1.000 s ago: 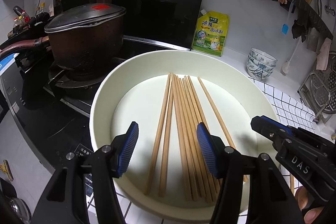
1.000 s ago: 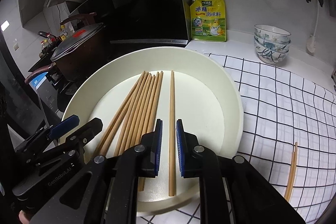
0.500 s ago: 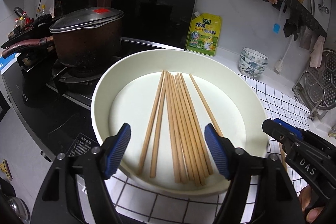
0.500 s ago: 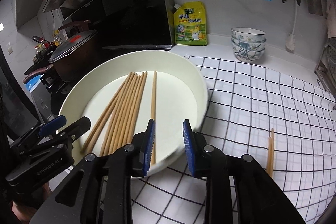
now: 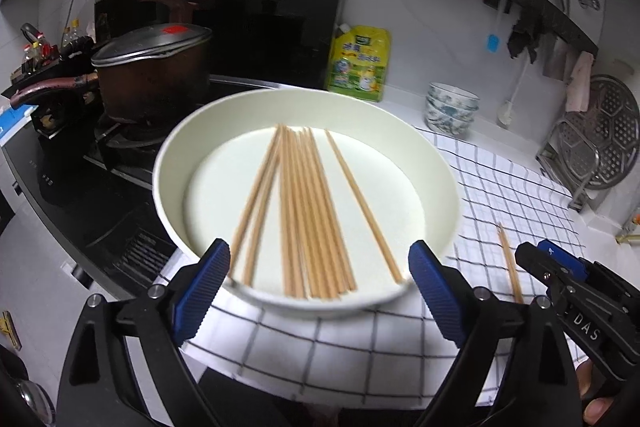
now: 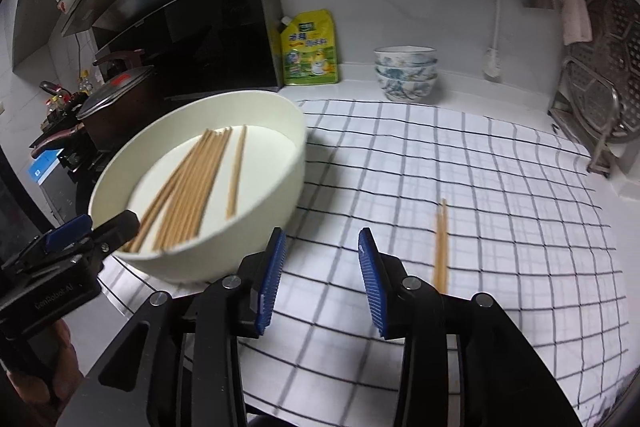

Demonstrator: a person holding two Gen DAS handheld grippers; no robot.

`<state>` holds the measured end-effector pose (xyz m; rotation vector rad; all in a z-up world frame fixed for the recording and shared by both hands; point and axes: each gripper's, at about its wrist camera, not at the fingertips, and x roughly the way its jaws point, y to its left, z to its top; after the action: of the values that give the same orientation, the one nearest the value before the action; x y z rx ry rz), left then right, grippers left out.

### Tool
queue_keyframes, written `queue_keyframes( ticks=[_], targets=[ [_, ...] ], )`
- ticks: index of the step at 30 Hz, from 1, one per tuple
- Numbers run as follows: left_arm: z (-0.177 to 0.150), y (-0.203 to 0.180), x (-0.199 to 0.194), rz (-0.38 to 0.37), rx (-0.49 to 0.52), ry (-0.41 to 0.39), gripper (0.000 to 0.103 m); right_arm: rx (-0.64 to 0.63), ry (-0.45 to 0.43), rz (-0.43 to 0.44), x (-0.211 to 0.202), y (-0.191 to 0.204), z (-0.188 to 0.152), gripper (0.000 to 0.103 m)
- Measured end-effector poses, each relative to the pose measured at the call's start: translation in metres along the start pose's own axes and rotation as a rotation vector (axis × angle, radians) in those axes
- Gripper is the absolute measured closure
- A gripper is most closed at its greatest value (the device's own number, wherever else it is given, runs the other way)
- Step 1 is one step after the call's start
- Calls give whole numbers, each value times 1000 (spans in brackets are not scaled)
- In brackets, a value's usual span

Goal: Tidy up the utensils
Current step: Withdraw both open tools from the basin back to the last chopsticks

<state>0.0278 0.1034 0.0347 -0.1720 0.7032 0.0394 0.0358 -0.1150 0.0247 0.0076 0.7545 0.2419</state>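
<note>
A wide cream bowl (image 5: 172,187) (image 6: 280,187) sits on a checked cloth and holds several wooden chopsticks (image 5: 308,219) (image 6: 192,187) lying side by side. A pair of chopsticks (image 6: 441,247) (image 5: 509,259) lies on the cloth to the bowl's right. My left gripper (image 5: 320,287) is open and empty, just in front of the bowl's near rim. My right gripper (image 6: 322,279) is open and empty above the cloth, between the bowl and the loose pair.
The white checked cloth (image 6: 500,187) covers the counter. A dark lidded pot (image 5: 152,75) stands on the stove at left. A yellow seasoning pouch (image 6: 310,51) and stacked patterned bowls (image 6: 405,73) stand by the back wall. A metal rack (image 6: 600,87) stands at right.
Both grippers have pulled back from the bowl and opened wider. The right gripper, nearly shut around one chopstick in the bowl before, has swung right over the cloth.
</note>
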Motion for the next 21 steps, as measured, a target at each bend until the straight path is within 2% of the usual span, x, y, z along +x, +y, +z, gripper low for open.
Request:
queue_keyframes(
  ticks=[8,14,21],
  targets=[
    [-20,-28,-8,-49,38,18,13,39,19,-125,-12,-44,-36,64],
    [-32,-52,-14,-75,78,20,12,69,64,-155,-8,-67,-58,64],
    [-49,-76,-13,-112,124,44,11,80,89,-166,2,-76,-78,64]
  ],
)
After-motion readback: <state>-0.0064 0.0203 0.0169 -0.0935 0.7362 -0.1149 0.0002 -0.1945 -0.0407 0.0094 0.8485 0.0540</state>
